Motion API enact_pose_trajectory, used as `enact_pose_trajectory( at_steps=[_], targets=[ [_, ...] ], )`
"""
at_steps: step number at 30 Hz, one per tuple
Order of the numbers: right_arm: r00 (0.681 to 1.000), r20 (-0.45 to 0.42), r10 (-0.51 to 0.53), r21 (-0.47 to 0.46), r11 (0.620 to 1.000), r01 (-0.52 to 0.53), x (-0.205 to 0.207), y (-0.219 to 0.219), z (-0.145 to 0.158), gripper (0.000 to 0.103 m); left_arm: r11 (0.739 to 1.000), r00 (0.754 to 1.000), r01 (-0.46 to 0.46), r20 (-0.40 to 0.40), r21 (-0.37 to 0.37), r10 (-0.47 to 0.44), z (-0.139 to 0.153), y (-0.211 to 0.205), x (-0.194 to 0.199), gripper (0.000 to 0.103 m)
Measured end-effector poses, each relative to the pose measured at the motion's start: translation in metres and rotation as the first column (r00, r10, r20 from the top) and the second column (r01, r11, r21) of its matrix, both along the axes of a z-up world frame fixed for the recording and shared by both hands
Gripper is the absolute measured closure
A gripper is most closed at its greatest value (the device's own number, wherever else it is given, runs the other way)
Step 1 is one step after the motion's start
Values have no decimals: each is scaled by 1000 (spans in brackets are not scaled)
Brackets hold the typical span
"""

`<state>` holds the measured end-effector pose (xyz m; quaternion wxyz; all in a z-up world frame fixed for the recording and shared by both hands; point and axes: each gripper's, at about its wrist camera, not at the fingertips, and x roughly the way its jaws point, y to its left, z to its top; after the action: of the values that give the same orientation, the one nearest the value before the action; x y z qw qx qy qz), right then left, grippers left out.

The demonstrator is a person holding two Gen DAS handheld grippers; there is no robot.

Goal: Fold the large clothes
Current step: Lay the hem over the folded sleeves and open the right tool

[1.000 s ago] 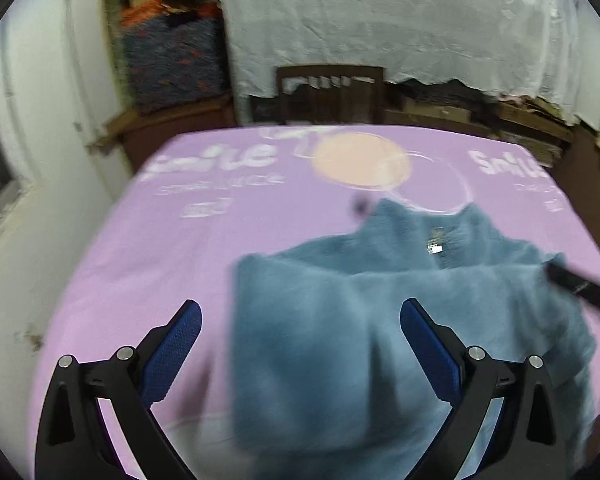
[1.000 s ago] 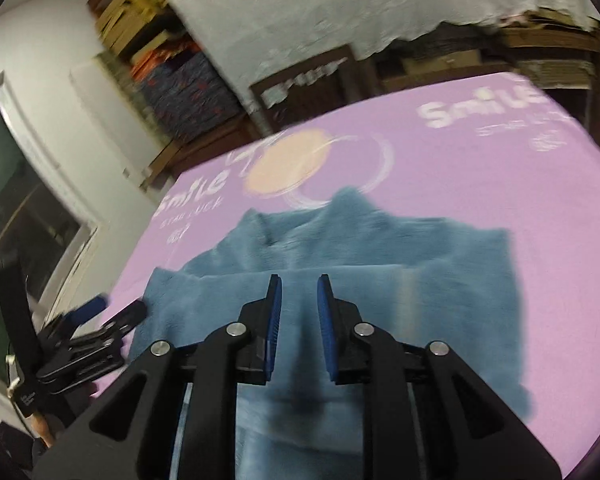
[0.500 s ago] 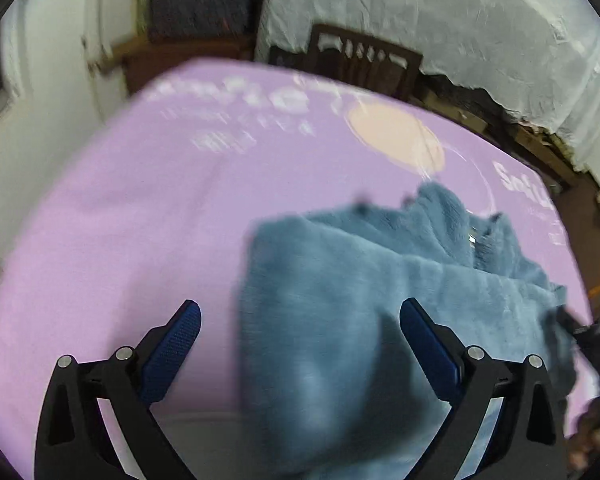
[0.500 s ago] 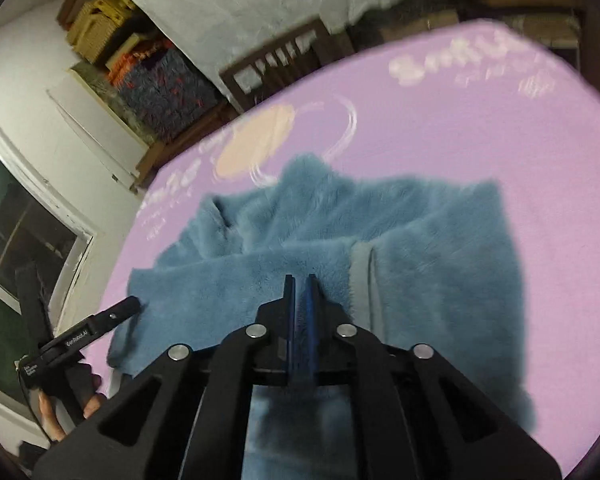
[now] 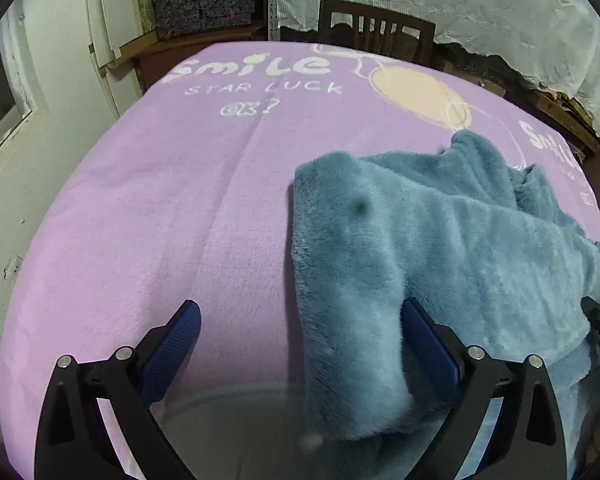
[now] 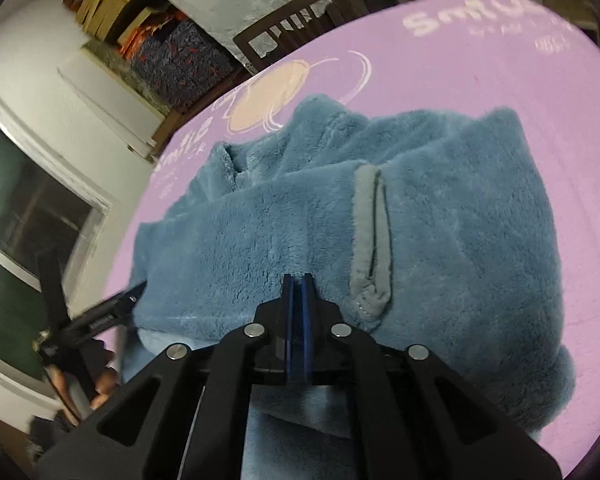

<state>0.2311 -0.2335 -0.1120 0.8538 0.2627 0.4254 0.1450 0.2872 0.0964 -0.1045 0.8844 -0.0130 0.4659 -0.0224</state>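
A fluffy blue fleece jacket (image 5: 440, 248) lies partly folded on a purple blanket (image 5: 180, 184). My left gripper (image 5: 300, 344) is open, low over the blanket, with the jacket's near left edge between its blue pads. In the right wrist view the jacket (image 6: 440, 216) shows a grey zip pocket (image 6: 374, 240). My right gripper (image 6: 297, 288) is shut, its tips pressed against the jacket's folded edge; I cannot tell whether fabric is pinched. The left gripper shows at the left edge (image 6: 100, 316).
The purple blanket (image 6: 480, 80) with "Smile" lettering covers the whole table. A dark wooden chair (image 5: 374, 36) stands behind the far edge. Stacked boxes and fabric (image 6: 172, 56) sit on a shelf at the back left. A window (image 6: 24, 208) is at left.
My right gripper closed from slightly open to fully shut at the jacket's folded edge. My left gripper stayed open and moved lower and closer to the jacket's left edge.
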Motion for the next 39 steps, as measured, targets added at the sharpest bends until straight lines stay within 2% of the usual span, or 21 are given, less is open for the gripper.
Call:
enact_pose_trajectory(
  at_steps=[2,4,6,8,12,14,15,18,21,24,26,27,29,31,32,35,37,39],
  targets=[
    [999,37,-8,-43,999,10,-13,2,16,95,999,999,26,34,-36,-25,14,-2,-13,6],
    [994,106,-3,-83,996,12,-27,2,37,93,997,996,62,68,-52,-58,23,-11,-26,6],
    [987,159,-14,-112,993,33,-44,-2,52,81,994,990,104,96,-38,-100,27,-25,-38,6],
    [983,178,-45,-155,985,73,-54,-8,54,75,988,984,152,100,-13,-150,21,-42,-45,6],
    [993,103,-63,-210,974,84,-48,-14,32,75,984,985,161,48,79,-165,-8,-61,-39,3],
    [998,11,-54,-218,974,55,-35,-15,9,75,985,986,161,40,59,-164,-7,-59,-35,3],
    [998,32,-53,-203,977,58,-35,-17,4,75,986,986,161,33,47,-162,-10,-57,-33,3],
    [999,22,-42,-179,983,46,-36,-21,7,72,987,987,160,17,3,-160,-10,-49,-31,3],
    [998,28,-57,-172,983,61,-43,-23,14,70,987,987,159,35,-22,-159,2,-42,-37,3],
    [993,109,-33,-185,981,53,-60,-16,35,69,988,985,154,87,-35,-150,18,-35,-53,3],
    [991,134,-4,-183,983,28,-73,-12,39,62,985,983,166,84,-48,-162,19,-33,-62,3],
    [991,130,8,-188,982,17,-78,-11,36,57,984,983,175,73,-46,-171,15,-33,-68,3],
    [996,84,22,-209,978,-4,-83,-7,22,56,981,981,191,43,-15,-190,3,-39,-74,3],
    [1000,15,26,-210,977,-22,-80,-4,2,56,978,979,201,-1,48,-202,-14,-52,-76,3],
    [999,39,30,-218,976,-21,-82,-3,4,55,974,977,213,-23,76,-212,-20,-58,-76,4],
    [999,35,26,-207,978,-18,-85,-4,3,54,977,982,181,25,116,-185,-14,-57,-84,4],
    [999,39,14,-200,980,-6,-92,-6,5,54,979,984,173,18,104,-176,-14,-54,-94,5],
    [998,57,15,-200,980,-3,-105,-6,7,54,978,981,185,43,102,-190,-9,-56,-108,5]
  ],
)
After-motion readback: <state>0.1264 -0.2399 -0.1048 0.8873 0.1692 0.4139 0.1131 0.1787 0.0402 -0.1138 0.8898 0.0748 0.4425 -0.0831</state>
